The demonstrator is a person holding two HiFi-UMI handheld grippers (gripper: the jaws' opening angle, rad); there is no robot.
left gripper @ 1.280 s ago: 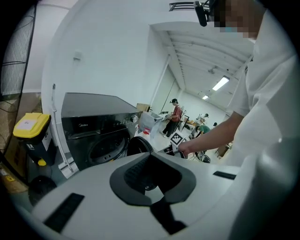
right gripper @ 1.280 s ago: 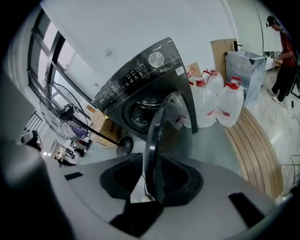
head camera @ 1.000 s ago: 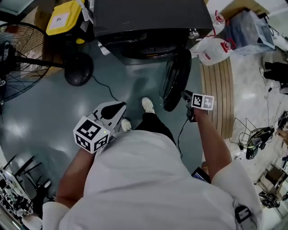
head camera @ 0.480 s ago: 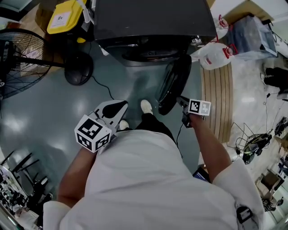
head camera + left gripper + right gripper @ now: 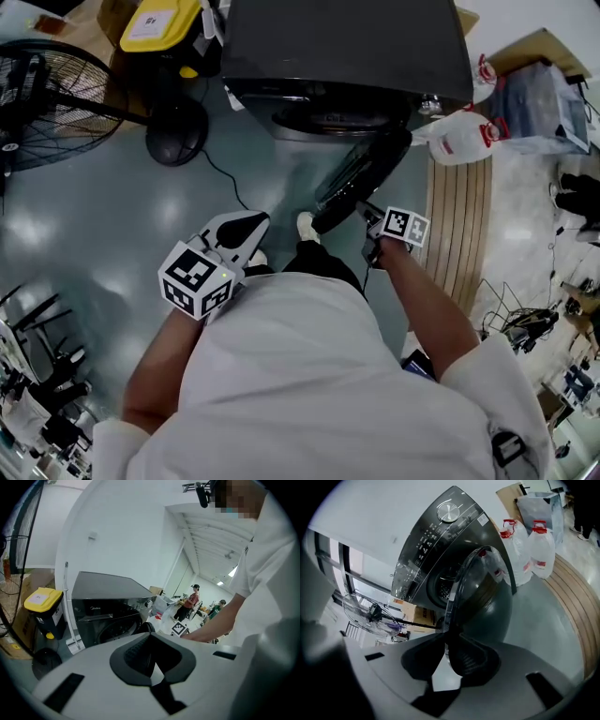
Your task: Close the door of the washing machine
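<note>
Left hand-held gripper (image 5: 242,228): closed on nothing; idle, low at the left.
Right hand-held gripper (image 5: 446,639): jaws round the free rim of the door (image 5: 361,178), pads on it; opening slightly.
Door: has swung inwards from edge-on since a second ago; now slanted, roughly half shut.
Washing machine (image 5: 347,47): drum mouth (image 5: 337,117) not yet covered; by my judgement the push must carry on until the latch catches.
</note>
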